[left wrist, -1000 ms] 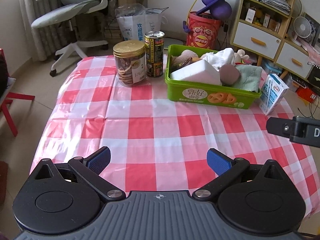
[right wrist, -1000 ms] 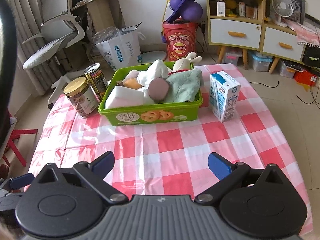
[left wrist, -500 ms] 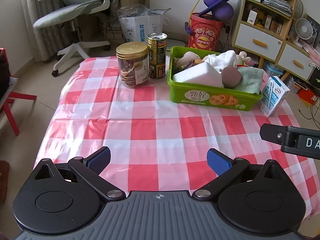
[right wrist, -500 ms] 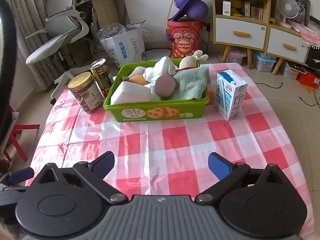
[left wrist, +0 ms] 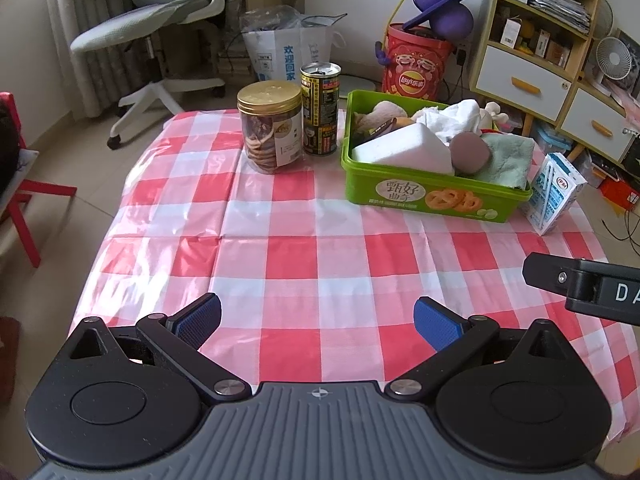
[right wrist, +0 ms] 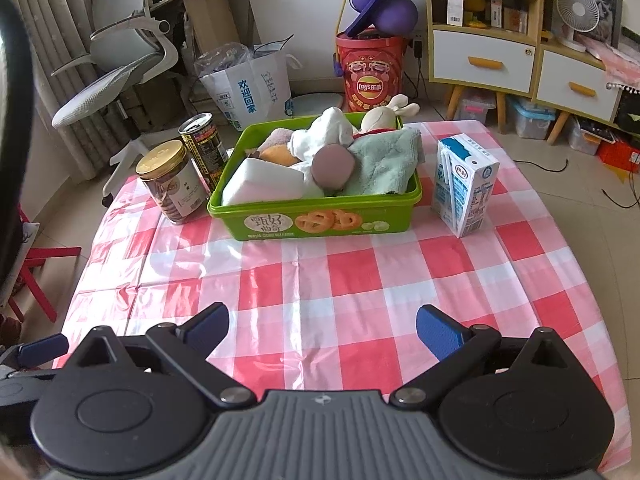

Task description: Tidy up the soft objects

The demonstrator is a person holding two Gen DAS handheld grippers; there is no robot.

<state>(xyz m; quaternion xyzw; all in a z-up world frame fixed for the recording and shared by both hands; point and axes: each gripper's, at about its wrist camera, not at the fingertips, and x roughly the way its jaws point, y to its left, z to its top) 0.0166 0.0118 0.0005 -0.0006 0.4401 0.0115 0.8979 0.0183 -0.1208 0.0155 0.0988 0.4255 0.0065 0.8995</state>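
One green plastic bin [right wrist: 320, 220] sits at about 12 o'clock on the red-and-white checked tablecloth [right wrist: 340, 280] in the right wrist view, and at 1 o'clock in the left wrist view [left wrist: 432, 200]. It is the only container holding soft things, and it is heaped above its rim: one white foam block [right wrist: 264, 184] at its near left corner, one pale green towel [right wrist: 380, 164] along its right side, one white crumpled cloth [right wrist: 324, 136] in the middle, one round mauve pad [right wrist: 333, 166] lying on the pile, one cream plush rabbit [right wrist: 384, 114] at the far edge, and a tan and an orange soft piece [right wrist: 278, 152] toward the far left — what those two are cannot be told.

Three hard items stand outside the bin. One gold-lidded clear jar [left wrist: 270, 132] of round biscuits and one dark tall can [left wrist: 320, 108] stand side by side just left of the bin, at 11 o'clock in the left wrist view. One blue-and-white milk carton [right wrist: 464, 184] stands upright just right of the bin, at 1 o'clock in the right wrist view.

Both tools hang over the near edge of the table, well apart from the bin. The left gripper [left wrist: 318, 318] has its blue-padded fingers spread wide with nothing between them — the right gripper [right wrist: 322, 326] likewise.
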